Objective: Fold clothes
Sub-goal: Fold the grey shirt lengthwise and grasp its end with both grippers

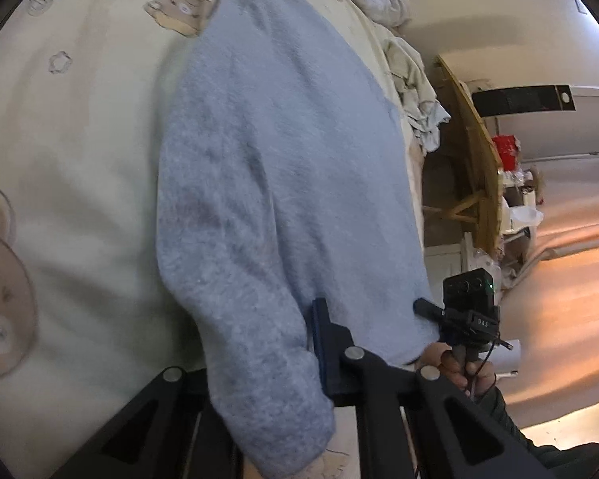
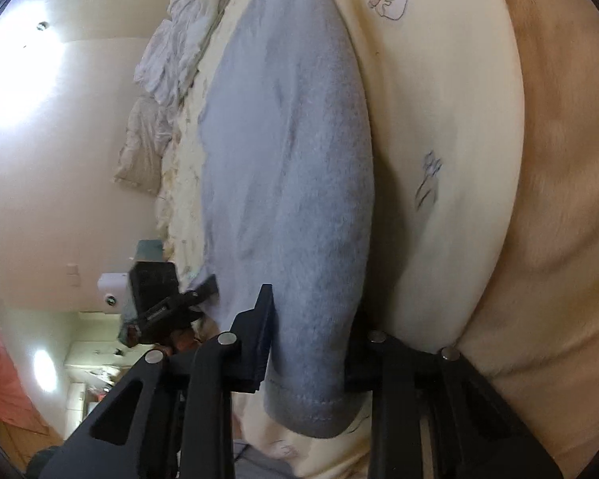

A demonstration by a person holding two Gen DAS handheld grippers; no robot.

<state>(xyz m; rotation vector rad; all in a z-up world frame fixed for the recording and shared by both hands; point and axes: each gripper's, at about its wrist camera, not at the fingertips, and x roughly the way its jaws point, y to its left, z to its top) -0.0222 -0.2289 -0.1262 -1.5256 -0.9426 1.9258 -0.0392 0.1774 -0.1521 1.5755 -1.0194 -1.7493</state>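
A fuzzy light-blue sweater (image 1: 283,151) lies on a cream bedspread (image 1: 84,167) printed with bears. In the left wrist view one thick fold of it, ending near the bottom edge, fills my left gripper (image 1: 259,339). Only the right finger (image 1: 325,343) shows; the other is hidden behind the cloth. In the right wrist view a hemmed end of the sweater (image 2: 311,359) sits between the jaws of my right gripper (image 2: 311,319), which press on it. Each gripper also shows in the other's view, at the sweater's edge: right gripper (image 1: 427,308), left gripper (image 2: 207,285).
Crumpled pale laundry (image 1: 411,80) is heaped at the far end of the bed, also seen as a pile of laundry (image 2: 167,64). A wooden table (image 1: 475,159) with clutter stands beyond the bed's edge. A person's hand (image 1: 459,367) holds the right gripper's handle.
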